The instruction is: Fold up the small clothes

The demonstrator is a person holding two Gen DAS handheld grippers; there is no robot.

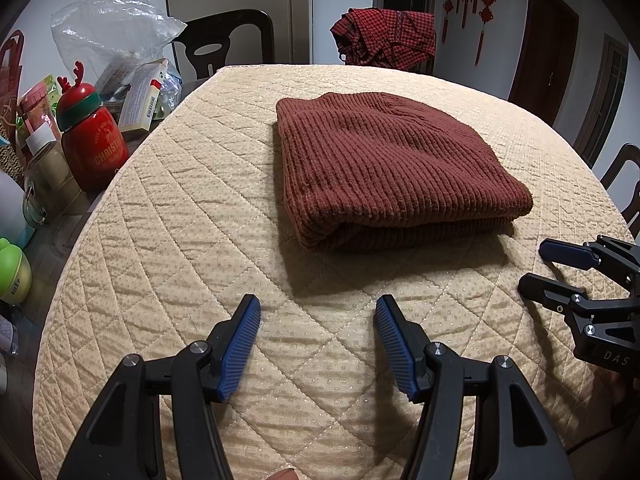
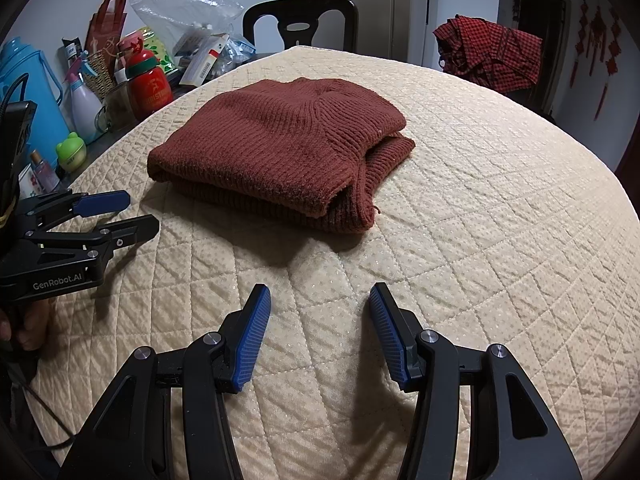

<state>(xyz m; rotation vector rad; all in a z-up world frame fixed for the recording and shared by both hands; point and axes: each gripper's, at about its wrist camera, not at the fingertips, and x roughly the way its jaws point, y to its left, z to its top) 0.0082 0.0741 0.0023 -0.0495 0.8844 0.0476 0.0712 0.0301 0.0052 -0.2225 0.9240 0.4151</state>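
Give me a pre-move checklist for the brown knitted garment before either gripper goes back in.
1. Left gripper open with nothing between its jaws: ok.
2. Right gripper open with nothing between its jaws: ok.
3. Both grippers clear of the brown knitted garment, bare quilted cover in between: ok.
4. Garment lying folded in stacked layers: ok.
5. Layers squared up: not ok; in the right wrist view a lower layer sticks out past the top one.
6. Garment clear of the red bottle and the clutter at the table's side: ok.
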